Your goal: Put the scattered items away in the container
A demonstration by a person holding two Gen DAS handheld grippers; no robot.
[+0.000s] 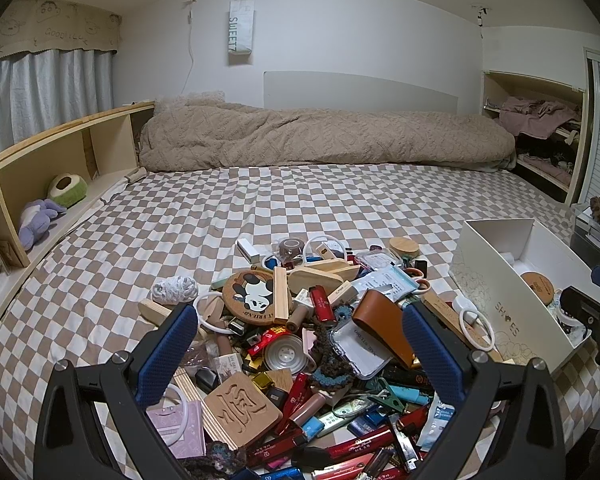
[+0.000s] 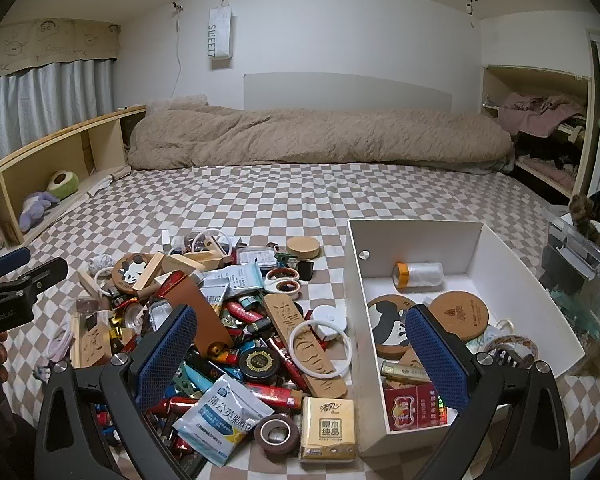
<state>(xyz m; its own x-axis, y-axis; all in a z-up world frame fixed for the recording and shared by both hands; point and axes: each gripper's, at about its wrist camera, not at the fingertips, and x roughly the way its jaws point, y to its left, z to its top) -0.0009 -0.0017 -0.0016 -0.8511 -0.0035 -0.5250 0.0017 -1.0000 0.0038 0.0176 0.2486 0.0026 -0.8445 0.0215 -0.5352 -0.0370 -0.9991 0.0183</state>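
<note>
A heap of small items (image 1: 300, 320) lies on the checkered bed: a panda coaster (image 1: 252, 296), a brown leather piece (image 1: 384, 320), a carved wooden block (image 1: 242, 404), lighters and packets. My left gripper (image 1: 300, 354) hovers open above the heap, nothing between its pads. The white box (image 2: 354, 280) stands right of the heap. It holds a panda coaster (image 2: 388, 328), a cork disc (image 2: 460, 312), a bottle (image 2: 420, 274) and a red pack (image 2: 412, 404). My right gripper (image 2: 300, 354) is open and empty, straddling the box's left wall. A white ring (image 2: 320, 344), a tissue pack (image 2: 328, 428) and a tape roll (image 2: 276, 432) lie near it.
A beige duvet (image 1: 324, 140) lies across the far end of the bed. A wooden shelf (image 1: 40, 168) with plush toys runs along the left. A clear plastic bin (image 2: 580, 272) stands right of the white box. Bare checkered sheet (image 2: 300, 200) stretches beyond the heap.
</note>
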